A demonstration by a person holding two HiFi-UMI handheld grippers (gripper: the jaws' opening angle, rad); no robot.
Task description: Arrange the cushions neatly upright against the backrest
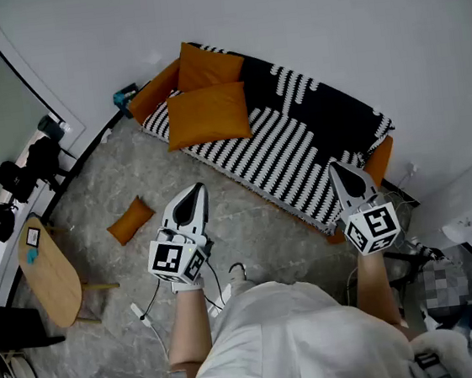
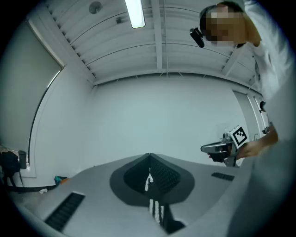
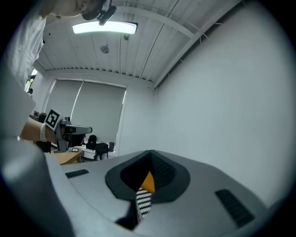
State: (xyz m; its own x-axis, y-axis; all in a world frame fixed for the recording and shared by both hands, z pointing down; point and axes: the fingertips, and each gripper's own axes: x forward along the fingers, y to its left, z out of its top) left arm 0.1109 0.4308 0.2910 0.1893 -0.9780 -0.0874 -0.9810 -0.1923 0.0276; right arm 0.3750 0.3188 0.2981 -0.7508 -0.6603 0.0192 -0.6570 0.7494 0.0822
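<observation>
No words, numbers or brand names can be read. Black-and-white square code patterns cover the marker cube (image 1: 176,261) on the left claw (image 1: 192,190) and its twin on the right claw (image 1: 337,169).

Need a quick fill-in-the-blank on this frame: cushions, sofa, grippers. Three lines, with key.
1. One small orange cushion lies on the ____, off the sofa.
2. The sofa's cover is patterned in black and ____.
3. The left gripper and the right gripper both hold nothing, and their jaws are ____.

Missing words: floor; white; shut.
</observation>
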